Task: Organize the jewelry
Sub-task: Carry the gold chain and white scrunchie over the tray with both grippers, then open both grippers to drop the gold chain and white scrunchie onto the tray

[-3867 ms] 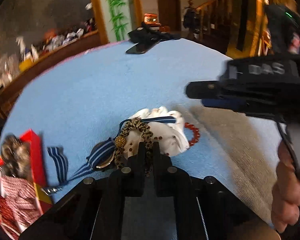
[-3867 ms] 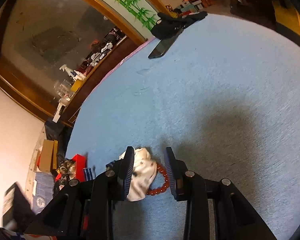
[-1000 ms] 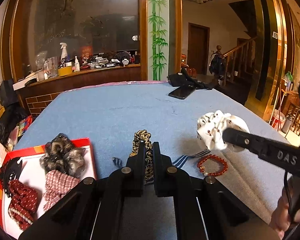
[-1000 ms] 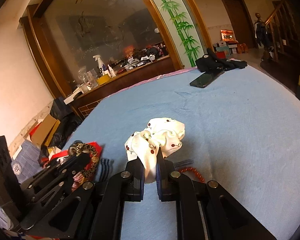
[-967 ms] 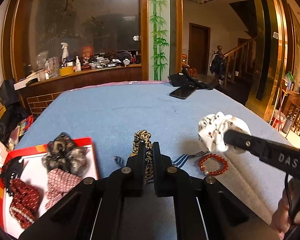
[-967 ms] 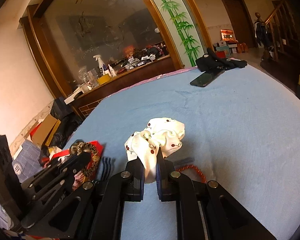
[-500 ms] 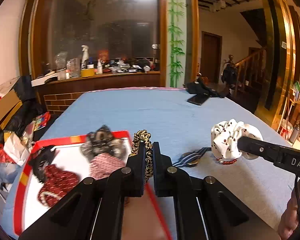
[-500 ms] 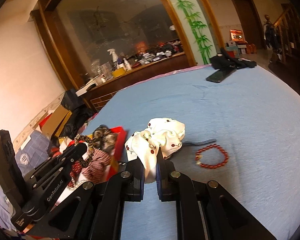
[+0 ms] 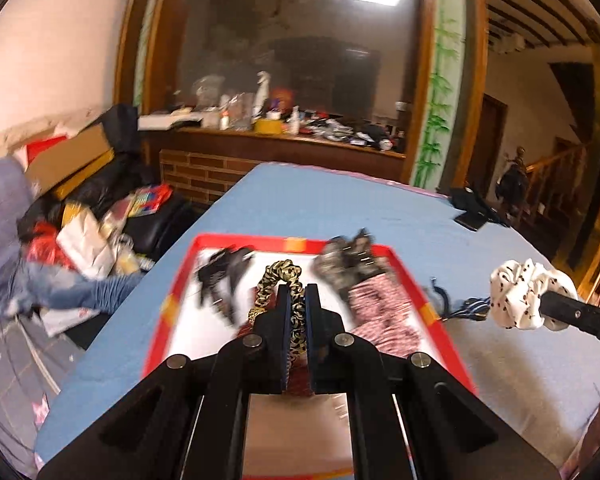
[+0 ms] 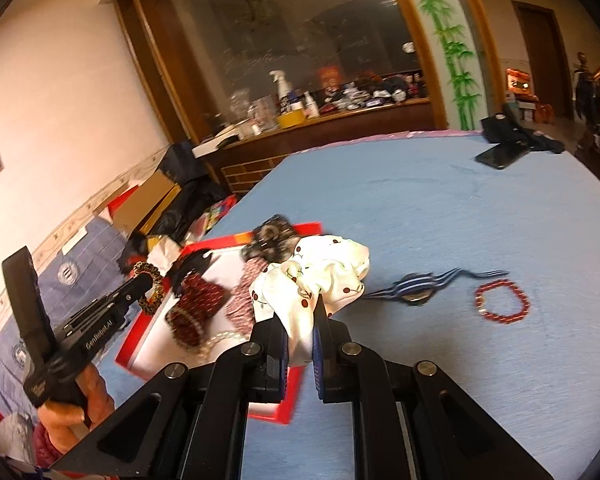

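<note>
Scrunchies sit pinched in both tools, so the step in hand looks like carrying 2 items to the tray at once. Nearest in the left wrist view, the left tool (image 9: pixel 296 300) is clamped narrow on a leopard-print scrunchie (image 9: pixel 282 274), which hangs above the white floor of the red tray (image 9: pixel 180 292). Nearest in the right wrist view, the right tool (image 10: pixel 300 316) grips a fold of a white spotted scrunchie (image 10: pixel 320 272), held above the tray's near right edge and not yet over its middle.

Next, each tool likely needs to come down over a bare patch of the tray and then widen to let its scrunchie drop. Free room is tight: a dark red scrunchie (image 10: pixel 196 300), a pink patterned one (image 9: pixel 376 312), a grey mottled one (image 9: pixel 348 260) and a black piece (image 9: pixel 220 276) already lie inside.

Beyond the tray, on the blue table (image 10: pixel 440 220), a striped ribbon (image 10: pixel 416 286) and a red bead bracelet (image 10: pixel 502 302) wait well apart from it. Farther back lies a phone (image 10: pixel 500 156).

Motion blur smears the tray contents, and the tools cover its near end.
</note>
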Demonstrator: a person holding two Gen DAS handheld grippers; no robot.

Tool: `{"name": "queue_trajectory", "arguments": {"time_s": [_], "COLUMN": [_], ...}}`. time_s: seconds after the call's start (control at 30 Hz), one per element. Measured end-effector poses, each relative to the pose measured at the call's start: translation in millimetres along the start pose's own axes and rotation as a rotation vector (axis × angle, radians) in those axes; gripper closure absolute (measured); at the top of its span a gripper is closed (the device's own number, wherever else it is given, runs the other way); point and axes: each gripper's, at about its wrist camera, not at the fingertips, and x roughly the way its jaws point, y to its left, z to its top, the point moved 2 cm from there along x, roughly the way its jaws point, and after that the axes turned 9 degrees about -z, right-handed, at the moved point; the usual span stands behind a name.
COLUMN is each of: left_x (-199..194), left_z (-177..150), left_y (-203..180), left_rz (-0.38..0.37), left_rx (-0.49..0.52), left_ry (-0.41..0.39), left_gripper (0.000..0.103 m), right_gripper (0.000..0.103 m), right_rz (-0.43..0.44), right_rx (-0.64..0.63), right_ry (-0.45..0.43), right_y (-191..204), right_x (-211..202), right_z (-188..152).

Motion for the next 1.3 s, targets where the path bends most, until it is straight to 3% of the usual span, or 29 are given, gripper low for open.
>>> {"name": "queue_trajectory", "arguments": {"time_s": [0.13, 0.3, 0.57, 0.97, 1.23, 1.3], "left_x": [-2.0, 0.6, 14.7, 26.0, 31.1, 30.9], "left_z": [-8.8, -17.9, -27.1, -31.9, -34.6, -34.8], "left_y": [27.7, 48.4, 49.9, 46.5, 43.0, 41.9], "left_rz": [0.011, -0.03, -0.074, -0.049, -0.054, -0.056], "left_rx": [-0.037, -0.085, -0.098, -0.083, -0.062, -0.056], "left_ry": [0.025, 0.059, 0.112, 0.151, 0.183, 0.183], "left_gripper": [0.097, 0.097, 0.097, 0.097, 0.097, 0.092], "right_gripper": [0.092, 0.092, 0.092, 0.091, 0.086, 0.083], "right_rz": [0.039, 0.071, 0.102, 0.156, 0.141, 0.141], "right_rx": [-0.038, -0.093, -0.148, -0.202, -0.219, -0.209], "right_ry": [0.034, 0.064, 0.118, 0.212, 0.263, 0.277], "right_y": [21.6, 46.3, 71.5, 103.4, 109.7, 107.8], "right_x": [11.6, 22.1, 38.7, 75.6, 95.0, 97.3], "right_z": [-7.4, -17.0, -34.5, -50.2, -62.8, -63.8]}}
